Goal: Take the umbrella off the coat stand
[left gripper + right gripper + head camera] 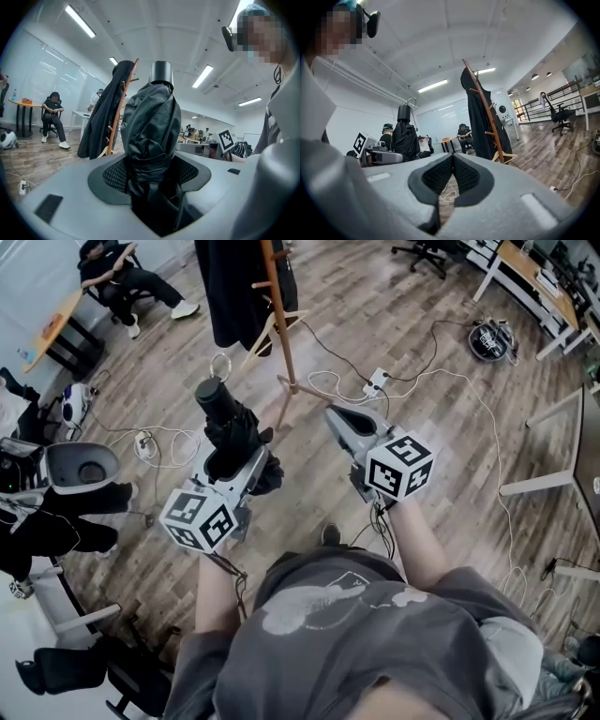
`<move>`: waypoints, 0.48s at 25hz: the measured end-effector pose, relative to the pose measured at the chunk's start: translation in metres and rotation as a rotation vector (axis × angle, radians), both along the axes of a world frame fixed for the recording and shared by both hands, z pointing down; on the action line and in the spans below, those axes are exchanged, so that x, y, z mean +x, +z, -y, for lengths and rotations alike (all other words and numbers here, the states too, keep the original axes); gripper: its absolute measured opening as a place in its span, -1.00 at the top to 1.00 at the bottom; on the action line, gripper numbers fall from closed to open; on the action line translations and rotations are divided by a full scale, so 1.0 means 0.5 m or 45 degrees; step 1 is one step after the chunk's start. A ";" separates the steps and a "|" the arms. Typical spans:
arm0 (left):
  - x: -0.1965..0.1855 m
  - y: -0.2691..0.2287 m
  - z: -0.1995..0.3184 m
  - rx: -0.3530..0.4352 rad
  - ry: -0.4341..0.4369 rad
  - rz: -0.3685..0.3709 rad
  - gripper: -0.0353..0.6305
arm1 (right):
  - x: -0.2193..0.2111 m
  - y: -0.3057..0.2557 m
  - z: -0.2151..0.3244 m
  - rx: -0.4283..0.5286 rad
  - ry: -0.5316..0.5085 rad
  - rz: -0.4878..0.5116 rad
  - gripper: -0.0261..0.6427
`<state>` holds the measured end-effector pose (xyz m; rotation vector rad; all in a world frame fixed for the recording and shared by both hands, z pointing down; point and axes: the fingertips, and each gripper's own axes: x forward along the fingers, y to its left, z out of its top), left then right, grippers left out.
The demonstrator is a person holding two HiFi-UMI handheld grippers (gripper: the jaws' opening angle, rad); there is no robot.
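A folded black umbrella [232, 432] stands upright between the jaws of my left gripper [246, 463], which is shut on its bundled fabric [151, 136]. Its black handle cap [161, 74] points up, with a wire loop [220, 364] at its top. The wooden coat stand [277, 315] stands beyond, apart from the umbrella, with a dark coat [234, 287] hanging on it. My right gripper [345, 423] hovers to the right of the umbrella, shut with nothing between its pads [451, 176]. The right gripper view shows the umbrella [404, 138] and the coat stand [487, 115].
Cables and a white power strip [377, 382] lie on the wooden floor near the stand's feet. A person [122, 277] sits on a chair at the back left by a round table [52, 326]. Desks [534, 282] and an office chair [429, 251] stand at the right.
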<state>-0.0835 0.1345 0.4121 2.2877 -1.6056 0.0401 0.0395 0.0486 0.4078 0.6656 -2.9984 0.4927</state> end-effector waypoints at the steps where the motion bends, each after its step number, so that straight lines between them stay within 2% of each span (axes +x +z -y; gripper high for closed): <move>1: -0.004 0.002 -0.008 -0.002 0.005 -0.007 0.09 | -0.004 -0.002 -0.008 0.001 0.009 0.000 0.93; 12: -0.043 0.009 -0.121 -0.014 0.055 -0.051 0.09 | -0.025 -0.013 -0.131 0.027 0.081 -0.021 0.93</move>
